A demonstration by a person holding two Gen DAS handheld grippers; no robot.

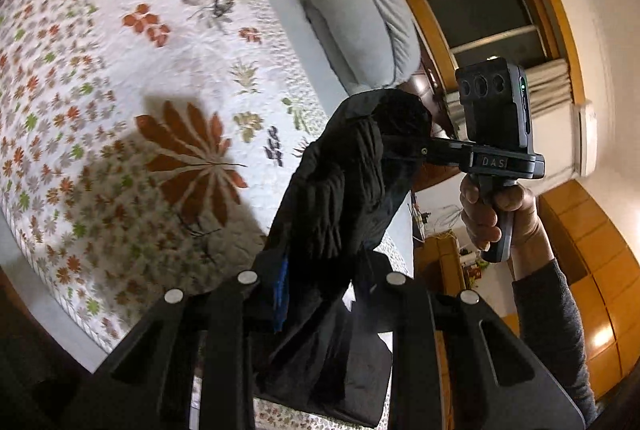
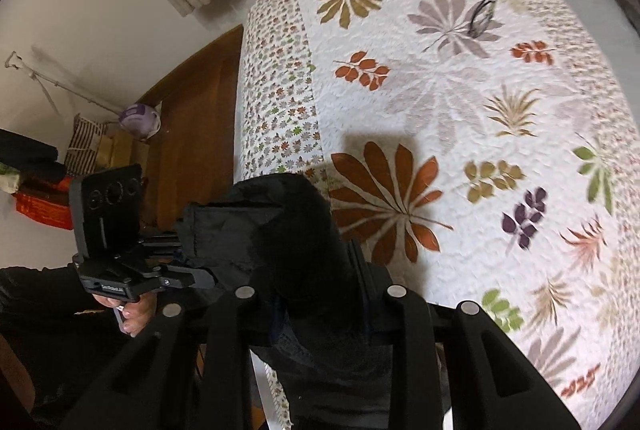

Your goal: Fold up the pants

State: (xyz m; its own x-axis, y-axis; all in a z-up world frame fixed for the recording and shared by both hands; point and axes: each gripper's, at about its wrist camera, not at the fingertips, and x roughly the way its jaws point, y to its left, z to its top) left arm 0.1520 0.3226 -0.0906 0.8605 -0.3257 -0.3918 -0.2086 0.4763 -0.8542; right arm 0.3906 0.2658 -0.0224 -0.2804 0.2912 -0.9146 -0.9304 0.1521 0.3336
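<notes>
Black pants (image 1: 340,182) hang bunched in the air over a bed, stretched between both grippers. In the left wrist view my left gripper (image 1: 320,290) is shut on one end of the cloth, where a blue strip (image 1: 282,294) shows. Up to the right, a hand holds my right gripper (image 1: 420,154), which clamps the other end. In the right wrist view the pants (image 2: 280,226) fill the gap of my right gripper (image 2: 320,294), shut on them. My left gripper (image 2: 200,276) grips the same cloth at the left. The legs of the pants drop out of sight below.
The bed's white floral quilt (image 1: 120,70) (image 2: 480,102) lies under the pants. A rolled grey duvet (image 1: 360,22) sits at the bed's far end. A window (image 1: 492,18) and wooden wardrobe (image 1: 592,250) stand to the right. Bags and stacked things (image 2: 36,186) sit by the wall.
</notes>
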